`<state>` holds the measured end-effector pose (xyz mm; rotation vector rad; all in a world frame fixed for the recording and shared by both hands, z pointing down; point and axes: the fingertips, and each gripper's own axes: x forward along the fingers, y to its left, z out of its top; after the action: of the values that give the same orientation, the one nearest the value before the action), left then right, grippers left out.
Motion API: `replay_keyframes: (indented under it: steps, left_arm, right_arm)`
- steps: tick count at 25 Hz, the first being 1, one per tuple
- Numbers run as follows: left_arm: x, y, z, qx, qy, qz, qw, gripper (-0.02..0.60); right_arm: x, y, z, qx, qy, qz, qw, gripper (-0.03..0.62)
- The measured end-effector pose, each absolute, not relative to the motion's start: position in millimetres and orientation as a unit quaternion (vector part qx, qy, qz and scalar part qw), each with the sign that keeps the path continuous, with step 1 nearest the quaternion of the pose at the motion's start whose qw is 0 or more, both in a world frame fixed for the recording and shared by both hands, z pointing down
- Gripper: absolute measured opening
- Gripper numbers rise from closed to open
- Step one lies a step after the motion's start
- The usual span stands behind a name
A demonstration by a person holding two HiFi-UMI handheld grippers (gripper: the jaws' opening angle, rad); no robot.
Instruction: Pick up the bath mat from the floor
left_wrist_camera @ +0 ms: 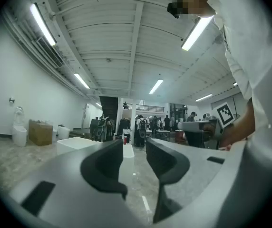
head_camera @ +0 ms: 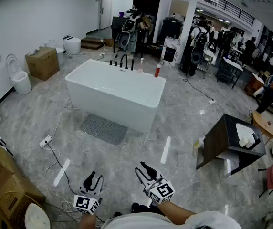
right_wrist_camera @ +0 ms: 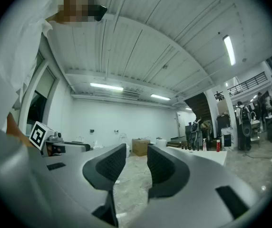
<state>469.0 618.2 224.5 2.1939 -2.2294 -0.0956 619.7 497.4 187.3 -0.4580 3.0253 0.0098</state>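
Observation:
The bath mat (head_camera: 103, 128) is a grey textured rectangle lying flat on the marble floor, against the near side of a white bathtub (head_camera: 115, 92). Both grippers are held low, close to my body and well short of the mat. My left gripper (head_camera: 93, 178) points toward the mat, its jaws apart with nothing between them. My right gripper (head_camera: 144, 170) sits beside it, also open and empty. In the left gripper view the left gripper (left_wrist_camera: 135, 152) frames the tub (left_wrist_camera: 74, 145) in the distance. The right gripper (right_wrist_camera: 137, 158) looks level across the room. Neither gripper view shows the mat.
A white cable and power strip (head_camera: 46, 141) trail across the floor left of the mat. Two white tape strips (head_camera: 165, 150) mark the floor. A dark table (head_camera: 232, 142) stands at the right, cardboard boxes (head_camera: 3, 185) at the near left, a toilet (head_camera: 21, 80) by the wall. People stand at the back.

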Motion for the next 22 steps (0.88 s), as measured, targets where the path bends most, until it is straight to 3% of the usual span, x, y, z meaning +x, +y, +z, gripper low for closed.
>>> replay_keyframes:
  steps: [11, 16, 22]
  left_arm:
    - [500, 650, 197, 0.677, -0.734, -0.044, 0.012, 0.147]
    - [506, 662, 194, 0.670, -0.740, -0.051, 0.010, 0.147]
    - [511, 660, 187, 0.665, -0.745, -0.041, 0.002, 0.147]
  right_arm:
    - [633, 517, 181, -0.103, 0.993, -0.002, 0.049, 0.137]
    - [658, 526, 174, -0.090, 0.990, -0.027, 0.110, 0.146]
    - [663, 517, 178, -0.101, 0.990, -0.020, 0.101, 0.146]
